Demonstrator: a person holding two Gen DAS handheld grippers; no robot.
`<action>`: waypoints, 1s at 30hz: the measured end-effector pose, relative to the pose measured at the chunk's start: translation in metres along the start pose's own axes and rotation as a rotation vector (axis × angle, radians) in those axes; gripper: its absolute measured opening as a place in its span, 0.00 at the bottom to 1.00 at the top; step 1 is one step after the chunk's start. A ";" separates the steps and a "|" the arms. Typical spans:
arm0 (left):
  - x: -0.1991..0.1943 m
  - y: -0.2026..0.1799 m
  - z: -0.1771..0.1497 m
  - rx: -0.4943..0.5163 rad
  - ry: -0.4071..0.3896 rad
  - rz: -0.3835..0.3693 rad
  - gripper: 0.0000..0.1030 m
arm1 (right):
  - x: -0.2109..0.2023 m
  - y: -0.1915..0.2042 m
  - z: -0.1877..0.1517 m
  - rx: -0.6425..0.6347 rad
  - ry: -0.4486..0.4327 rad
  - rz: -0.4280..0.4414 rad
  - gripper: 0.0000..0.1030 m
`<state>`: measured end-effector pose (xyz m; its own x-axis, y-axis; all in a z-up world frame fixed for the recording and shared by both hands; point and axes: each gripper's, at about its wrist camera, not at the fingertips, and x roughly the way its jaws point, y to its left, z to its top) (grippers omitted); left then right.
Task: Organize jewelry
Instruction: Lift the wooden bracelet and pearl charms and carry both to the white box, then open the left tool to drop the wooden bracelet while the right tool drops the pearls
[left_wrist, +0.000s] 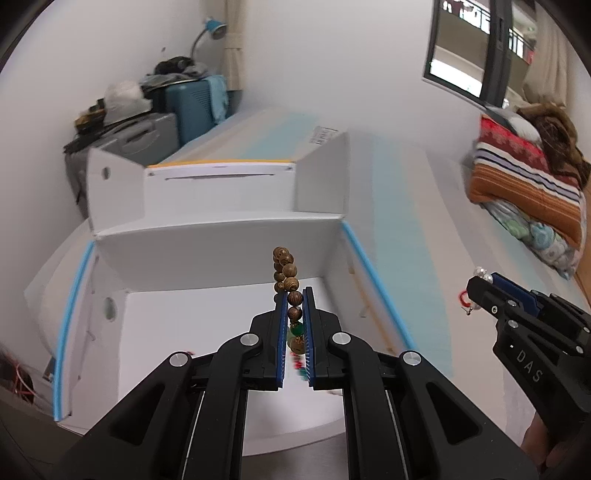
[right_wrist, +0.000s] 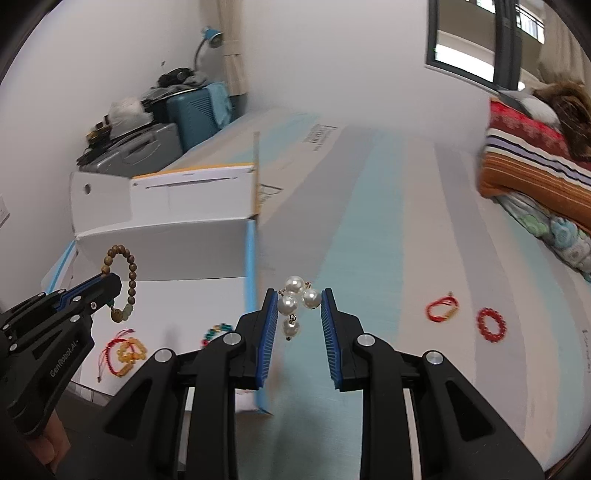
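Observation:
My left gripper (left_wrist: 294, 295) is shut on a brown wooden bead bracelet (left_wrist: 286, 271) with a green bead, held above the open white box (left_wrist: 221, 314). In the right wrist view the left gripper (right_wrist: 110, 282) holds that bracelet (right_wrist: 123, 284) hanging over the box floor (right_wrist: 177, 306). My right gripper (right_wrist: 299, 299) is shut on a white pearl bracelet (right_wrist: 297, 301), held above the striped surface just right of the box. It also shows in the left wrist view (left_wrist: 476, 284).
In the box lie a yellow bead bracelet with red cord (right_wrist: 125, 350) and a green-red bead bracelet (right_wrist: 216, 332). A red cord bracelet (right_wrist: 441, 308) and a red bead bracelet (right_wrist: 491, 323) lie on the striped surface. Folded blankets (right_wrist: 543, 166) are far right.

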<state>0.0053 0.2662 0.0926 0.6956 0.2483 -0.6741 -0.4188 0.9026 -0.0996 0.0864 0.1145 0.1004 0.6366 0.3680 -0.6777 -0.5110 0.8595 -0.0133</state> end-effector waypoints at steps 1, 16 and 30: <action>0.000 0.006 -0.001 -0.006 0.003 0.006 0.07 | 0.004 0.009 0.001 -0.009 0.005 0.010 0.22; 0.033 0.073 -0.019 -0.068 0.101 0.091 0.07 | 0.057 0.084 -0.006 -0.083 0.085 0.083 0.22; 0.066 0.104 -0.036 -0.102 0.199 0.092 0.07 | 0.098 0.107 -0.017 -0.106 0.203 0.081 0.22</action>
<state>-0.0134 0.3638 0.0114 0.5270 0.2446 -0.8139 -0.5387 0.8368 -0.0974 0.0847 0.2363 0.0197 0.4678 0.3458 -0.8134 -0.6202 0.7841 -0.0233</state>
